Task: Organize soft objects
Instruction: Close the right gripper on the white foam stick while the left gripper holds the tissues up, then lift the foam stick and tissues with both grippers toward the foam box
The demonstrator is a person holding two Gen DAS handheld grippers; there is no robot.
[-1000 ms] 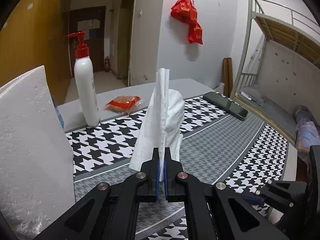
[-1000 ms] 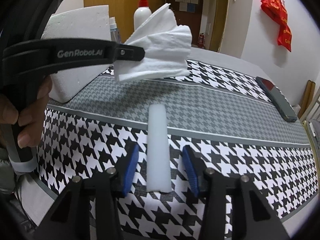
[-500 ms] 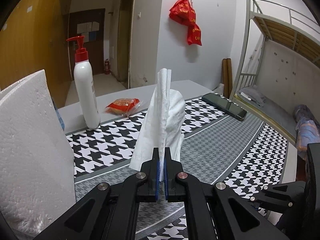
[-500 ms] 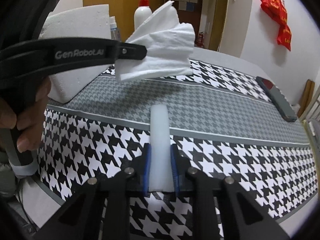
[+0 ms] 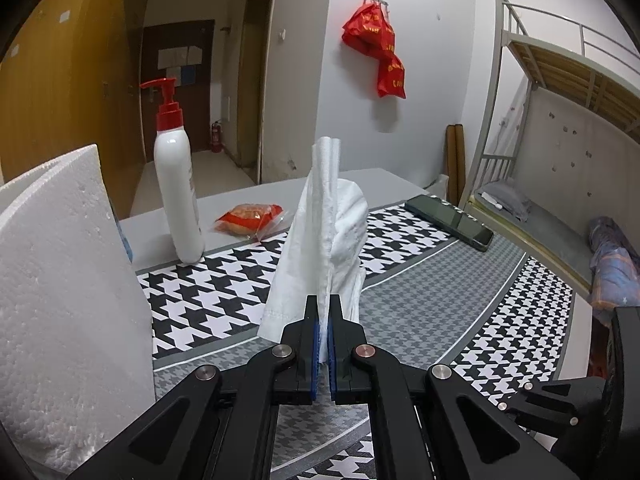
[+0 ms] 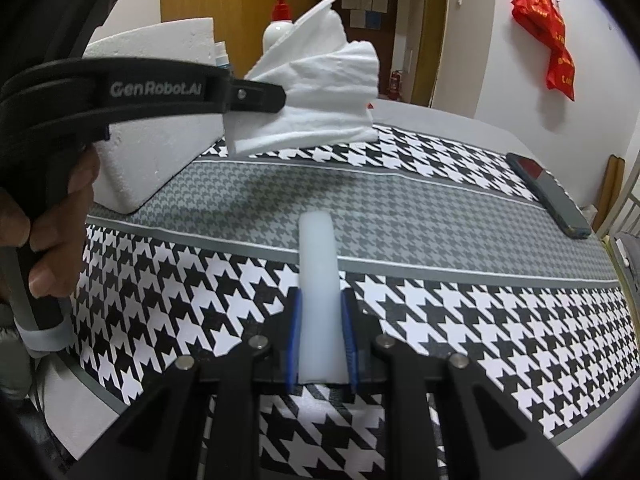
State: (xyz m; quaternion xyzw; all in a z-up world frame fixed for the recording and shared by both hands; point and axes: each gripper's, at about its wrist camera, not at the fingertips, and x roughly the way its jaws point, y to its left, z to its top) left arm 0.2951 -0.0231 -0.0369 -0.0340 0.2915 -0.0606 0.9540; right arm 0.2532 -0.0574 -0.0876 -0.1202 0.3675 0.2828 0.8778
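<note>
My left gripper (image 5: 324, 312) is shut on a crumpled white tissue (image 5: 324, 236) and holds it above the houndstooth tablecloth. From the right wrist view the same tissue (image 6: 320, 96) hangs in the air at the tip of the left gripper (image 6: 276, 98). My right gripper (image 6: 320, 312) is shut on the near end of a long white foam strip (image 6: 318, 256), which points away from me over the cloth. Whether the strip still touches the cloth, I cannot tell.
A big white styrofoam block (image 5: 60, 300) stands at the left (image 6: 160, 128). A pump bottle with a red top (image 5: 176, 184), a red snack packet (image 5: 250, 218) and a dark phone (image 5: 450, 220) lie farther back. The phone (image 6: 550, 196) is near the table's right edge.
My right gripper has closed on the foam strip, which lay between its open fingers a second ago. The left gripper keeps holding the tissue and has barely shifted.
</note>
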